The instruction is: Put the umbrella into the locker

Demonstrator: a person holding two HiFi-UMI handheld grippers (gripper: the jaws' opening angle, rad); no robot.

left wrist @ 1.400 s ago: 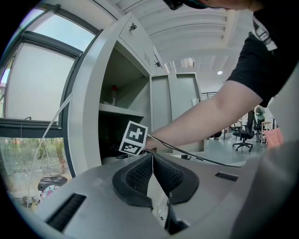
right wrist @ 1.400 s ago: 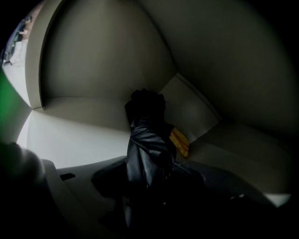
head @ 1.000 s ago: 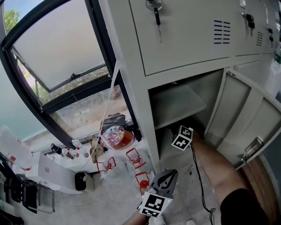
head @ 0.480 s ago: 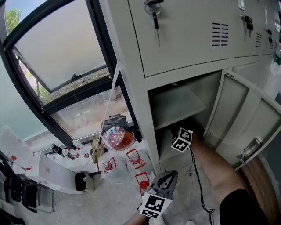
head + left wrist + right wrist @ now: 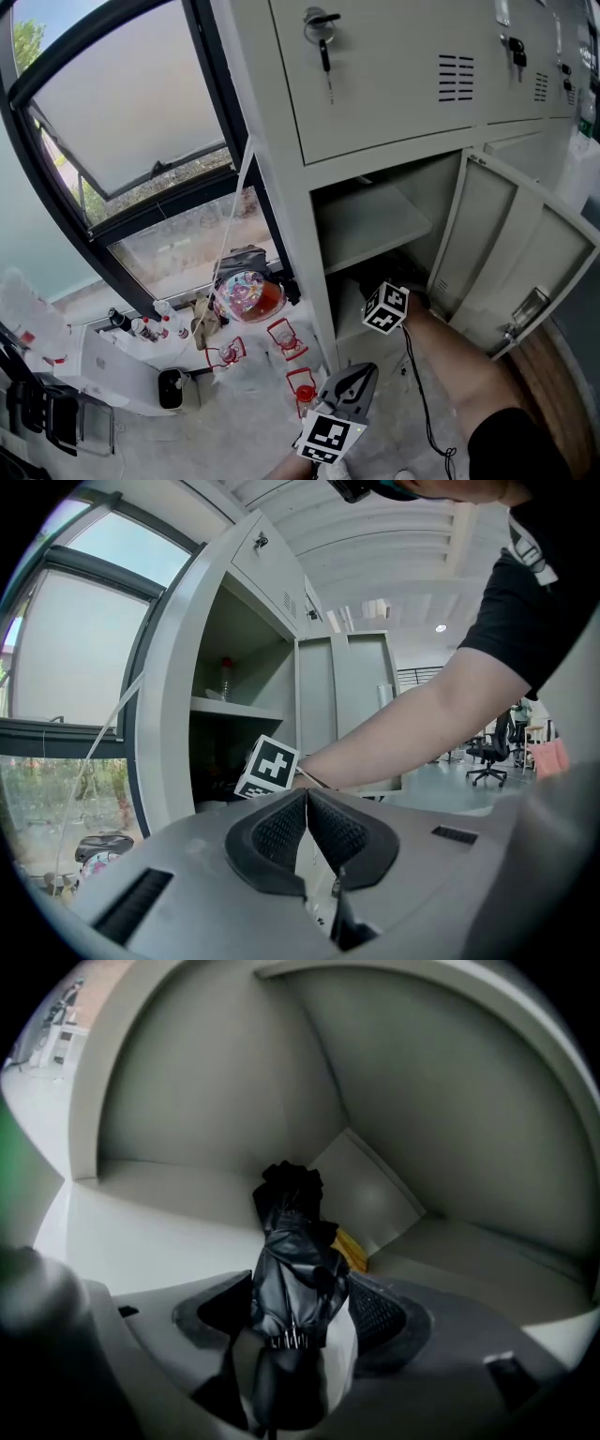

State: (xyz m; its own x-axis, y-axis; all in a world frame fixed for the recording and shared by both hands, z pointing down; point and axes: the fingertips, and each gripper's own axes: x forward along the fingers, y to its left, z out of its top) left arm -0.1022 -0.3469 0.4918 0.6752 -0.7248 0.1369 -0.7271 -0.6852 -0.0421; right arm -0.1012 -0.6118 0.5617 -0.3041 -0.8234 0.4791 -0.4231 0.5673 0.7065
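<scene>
Black umbrella [image 5: 295, 1269], glossy folds, against the pale grey locker [image 5: 187, 1101]. Yellow patch [image 5: 351, 1249] right behind it. Now the left gripper [image 5: 307, 808]: grey shell, black cross-hatched pads. Marker cube [image 5: 386, 307]: black-and-white squares.

No legible text, numbers or brand names in any view; only coded marks. A black-and-white square pattern sits on the white cube [image 5: 326, 438] just behind the jaws of the left gripper [image 5: 361, 373]; it is a pattern only, no letters. The same kind of pattern is on the second white cube [image 5: 386, 307], behind the jaws of the right gripper [image 5: 302, 1312]; that cube also shows just ahead of the left jaws in the left gripper view. There is white print on the person's black sleeve [image 5: 521, 546], up and right of the left jaws; too small and warped to read.
</scene>
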